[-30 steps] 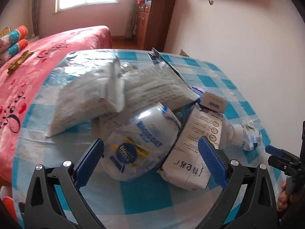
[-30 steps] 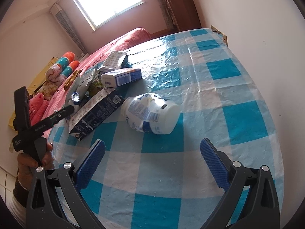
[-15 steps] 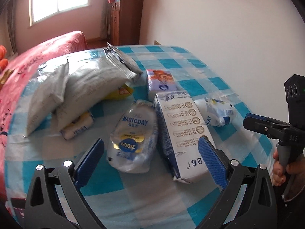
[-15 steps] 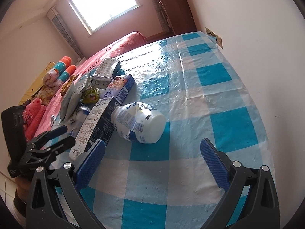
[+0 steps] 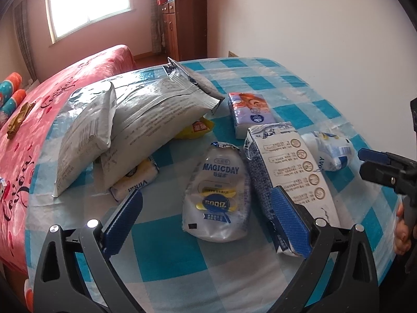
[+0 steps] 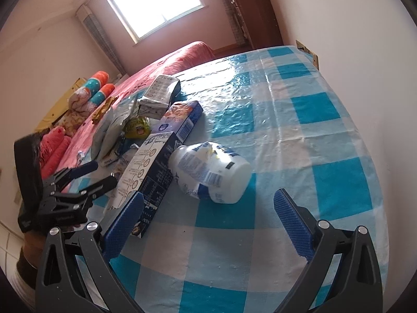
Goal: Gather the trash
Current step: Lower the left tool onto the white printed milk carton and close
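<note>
yellow packet (image 5: 196,130) (mostly hidden) under silver bag (image 5: 156,120)

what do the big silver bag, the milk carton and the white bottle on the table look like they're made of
Silver bag: likely metallised plastic film; crinkled, reflective, with a sealed, torn end.
Milk carton: looks like coated paperboard; flat printed panels, folded edges.
White bottle: probably opaque plastic, smooth and slightly glossy, its printed sleeve label torn.

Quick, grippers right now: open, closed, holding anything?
Left gripper: open, empty, above the MAGICDAY pouch.
Right gripper: open, empty, pointed at the white bottle.
</note>
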The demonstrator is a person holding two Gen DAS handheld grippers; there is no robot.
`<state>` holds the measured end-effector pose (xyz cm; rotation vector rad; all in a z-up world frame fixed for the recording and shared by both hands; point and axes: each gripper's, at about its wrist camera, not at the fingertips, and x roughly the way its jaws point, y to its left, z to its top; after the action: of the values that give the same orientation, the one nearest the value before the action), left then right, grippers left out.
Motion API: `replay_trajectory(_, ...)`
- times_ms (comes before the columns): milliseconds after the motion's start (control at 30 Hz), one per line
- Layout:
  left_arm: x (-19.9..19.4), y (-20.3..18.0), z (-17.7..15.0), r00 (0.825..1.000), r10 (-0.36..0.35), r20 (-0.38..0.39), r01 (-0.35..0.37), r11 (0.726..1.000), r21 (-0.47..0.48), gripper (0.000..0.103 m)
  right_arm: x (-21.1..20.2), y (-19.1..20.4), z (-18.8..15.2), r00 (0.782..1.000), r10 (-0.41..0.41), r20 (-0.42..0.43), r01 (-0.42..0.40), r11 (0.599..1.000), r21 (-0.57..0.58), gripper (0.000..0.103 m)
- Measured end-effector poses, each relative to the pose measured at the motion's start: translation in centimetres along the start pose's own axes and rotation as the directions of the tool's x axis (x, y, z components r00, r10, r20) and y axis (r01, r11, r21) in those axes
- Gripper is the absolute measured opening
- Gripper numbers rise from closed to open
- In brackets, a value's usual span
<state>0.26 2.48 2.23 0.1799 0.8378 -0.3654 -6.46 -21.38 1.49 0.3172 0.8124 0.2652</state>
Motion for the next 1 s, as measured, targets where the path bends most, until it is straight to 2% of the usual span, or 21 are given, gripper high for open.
replay_trajectory(167, 0.3, -0.6, 0.0, 1.0, -0.004, -0.003, 0.004, 1.0, 0.012, 0.099, -0.6, 0.7, 0.0, 0.999, 0.04, 0.008, -0.04, 0.999, -0.001, 0.099)
replay_trajectory(233, -0.1, -1.1, 0.1, 0.999, 0.034, 0.0, -0.034, 0.999, 0.014, 0.099, -0.7, 1.0, 0.0, 1.0, 0.02, 0.017, -0.02, 0.999, -0.026, 0.099)
replay_trajectory(333, -1.9, -2.3, 0.2, 0.998, 0.035, 0.052, -0.038, 0.998, 0.044, 0.099, -0.7, 0.3, 0.2, 0.999, -0.018, 0.026, 0.019, 0.999, -0.036, 0.099)
replay_trajectory(400, -2.8, -2.8, 0.3, 0.998, 0.021, 0.066, -0.024, 0.999, 0.045, 0.099, -0.5, -0.6, 0.5, 0.999, -0.036, 0.025, 0.037, 0.999, -0.025, 0.099)
replay_trajectory(433, -3.3, -3.1, 0.4, 0.998, -0.009, 0.068, 0.007, 0.999, 0.036, 0.099, -0.4, -1.1, 0.7, 0.999, -0.041, 0.025, 0.041, 0.999, -0.017, 0.099)
replay_trajectory(500, -3.7, -3.7, 0.4, 0.997, -0.058, 0.059, 0.057, 0.998, 0.021, 0.099, -0.1, -1.9, 1.1, 0.999, -0.041, 0.024, 0.041, 0.999, -0.007, 0.099)
replay_trajectory(567, -3.2, -4.9, 0.4, 0.993, -0.115, 0.017, 0.115, 0.993, 0.005, 0.099, 0.2, -2.2, 1.5, 0.999, -0.028, 0.021, 0.028, 1.0, -0.01, 0.099)
replay_trajectory(633, -2.5, -6.2, 0.2, 0.99, -0.138, -0.012, 0.138, 0.99, 0.0, 0.099, 0.5, -2.2, 1.8, 1.0, -0.008, 0.011, 0.009, 1.0, -0.029, 0.099)
replay_trajectory(767, -0.7, -7.9, 0.1, 0.993, -0.101, -0.055, 0.101, 0.995, 0.006, 0.099, 0.8, -2.2, 2.3, 1.0, 0.003, -0.004, -0.004, 0.998, -0.055, 0.099)
replay_trajectory(867, 0.6, -8.2, 0.4, 0.995, -0.065, -0.08, 0.064, 0.998, -0.019, 0.092, 0.9, -2.2, 2.5, 1.0, 0.024, -0.012, -0.025, 0.998, -0.055, 0.099)
replay_trajectory(933, 1.4, -7.9, 0.7, 0.994, -0.052, -0.099, 0.048, 0.998, -0.044, 0.076, 1.0, -2.1, 2.6, 0.999, 0.034, -0.017, -0.035, 0.998, -0.06, 0.099)
replay_trajectory(1000, 2.3, -7.6, 1.1, 0.991, -0.044, -0.125, 0.035, 0.997, -0.074, 0.069, 1.3, -1.9, 2.7, 0.999, 0.043, -0.025, -0.044, 0.996, -0.073, 0.099)
